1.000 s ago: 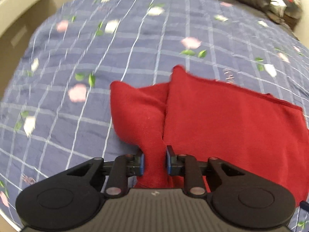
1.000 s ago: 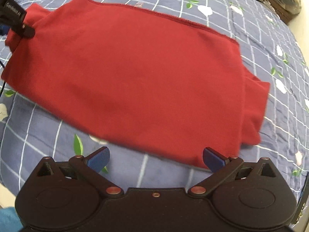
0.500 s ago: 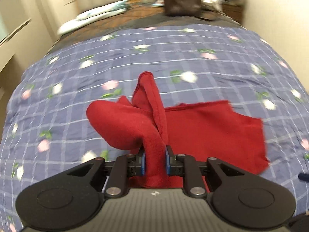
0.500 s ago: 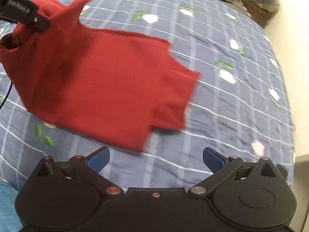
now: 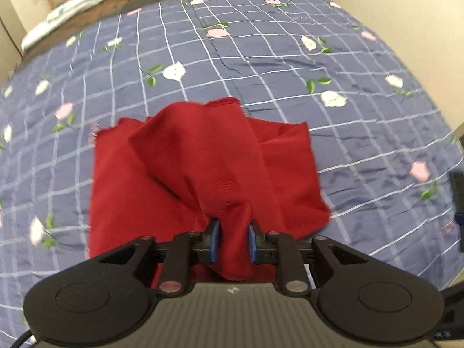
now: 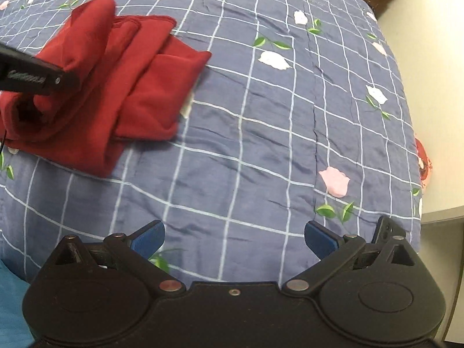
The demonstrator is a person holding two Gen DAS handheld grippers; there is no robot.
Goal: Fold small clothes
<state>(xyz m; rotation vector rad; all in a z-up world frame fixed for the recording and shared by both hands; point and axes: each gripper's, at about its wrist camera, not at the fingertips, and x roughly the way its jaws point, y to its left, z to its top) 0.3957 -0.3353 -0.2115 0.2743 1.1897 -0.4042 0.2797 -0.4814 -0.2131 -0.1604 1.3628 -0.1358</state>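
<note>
Red knit fabric sat bunched between my left gripper (image 5: 232,242), clamped low centre. My right gripper (image 6: 234,239) hung spread wide and empty at the bottom. The soft red knit garment (image 5: 203,168) lay mid-frame on the blue floral checked quilt (image 5: 261,58); limp and light, I judged, best gripped by a hem corner.

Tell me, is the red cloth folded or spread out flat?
Partly folded. The red cloth lies in layers on the bed, and the left gripper pinches a bunched part above the rest.
</note>
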